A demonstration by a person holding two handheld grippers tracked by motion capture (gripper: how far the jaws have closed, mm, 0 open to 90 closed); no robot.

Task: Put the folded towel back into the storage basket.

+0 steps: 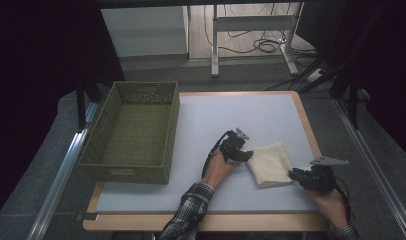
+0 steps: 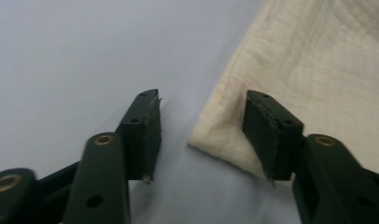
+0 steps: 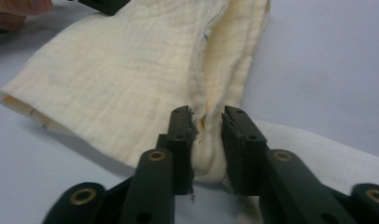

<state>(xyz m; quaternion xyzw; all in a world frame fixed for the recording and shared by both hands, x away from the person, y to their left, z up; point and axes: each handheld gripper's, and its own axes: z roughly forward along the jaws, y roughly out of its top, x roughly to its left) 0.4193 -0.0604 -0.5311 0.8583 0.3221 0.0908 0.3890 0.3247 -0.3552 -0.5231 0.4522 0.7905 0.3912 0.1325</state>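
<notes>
From the high view, a folded cream cloth lies on the pale table mat, right of the green woven basket, with the left gripper at its left edge and the right gripper at its right corner. In the left gripper view, the jaws stand apart, straddling the cloth's corner without clamping it. In the right gripper view, the jaws are clenched on a bunched fold of the cloth.

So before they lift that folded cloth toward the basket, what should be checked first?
1. Right gripper pinching the folded cloth: ok, its jaws are closed on a corner fold.
2. Left gripper gripping the cloth: not ok, its jaws are open, one over the cloth corner and one on the bare mat.
3. Cloth folded: ok, layers stacked.
4. Basket ready: ok, it looks empty.
5. Path to the basket over the mat: ok, nothing lies between.
6. Grip strength: cannot tell.
</notes>
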